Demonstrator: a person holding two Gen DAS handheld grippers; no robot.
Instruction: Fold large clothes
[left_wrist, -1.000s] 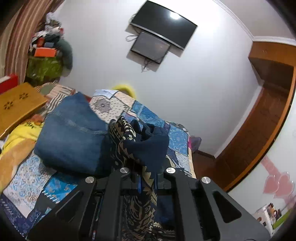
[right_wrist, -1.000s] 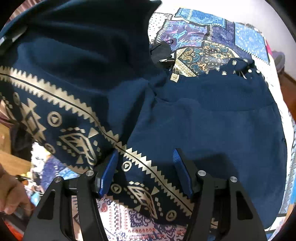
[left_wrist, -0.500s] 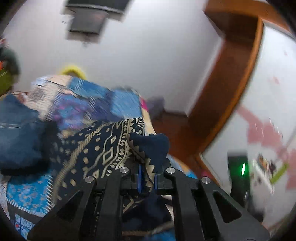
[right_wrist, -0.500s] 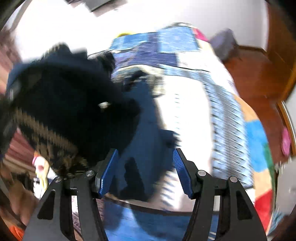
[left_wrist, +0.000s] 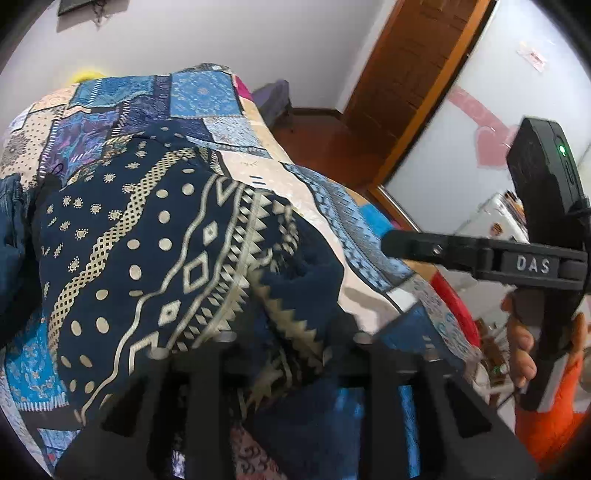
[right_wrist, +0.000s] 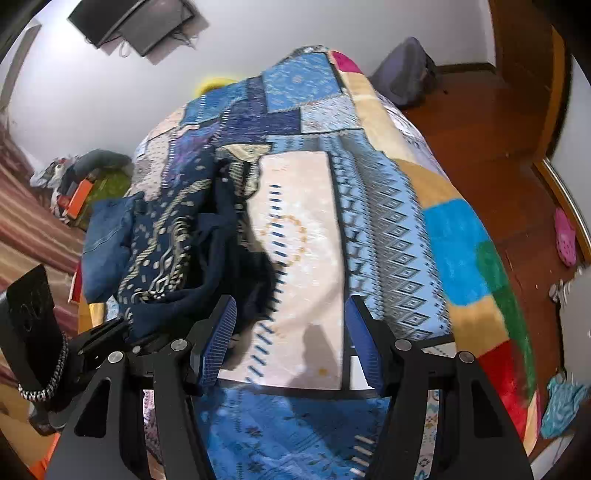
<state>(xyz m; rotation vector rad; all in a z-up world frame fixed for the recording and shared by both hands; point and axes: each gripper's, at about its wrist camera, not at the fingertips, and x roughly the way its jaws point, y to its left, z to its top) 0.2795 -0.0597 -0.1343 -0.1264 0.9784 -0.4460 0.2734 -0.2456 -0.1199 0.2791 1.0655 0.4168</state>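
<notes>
Down at the near edge, left gripper (left_wrist: 291, 339) opening its jaws right now, a fold of the navy patterned garment (left_wrist: 155, 251) draped between them, pads hidden under cloth. Right gripper (right_wrist: 290, 339) held wide apart over bare patchwork bedspread (right_wrist: 388, 206), nothing between the blue pads (right_wrist: 218, 339). A little farther, garment heaped on the bed's left side, touching folded jeans (right_wrist: 107, 236). Off to the right, hand (left_wrist: 524, 350) on the other gripper's handle. Beyond the bed, wooden floor (right_wrist: 480, 122), white wall, dark screen (right_wrist: 136, 22) mounted high.
</notes>
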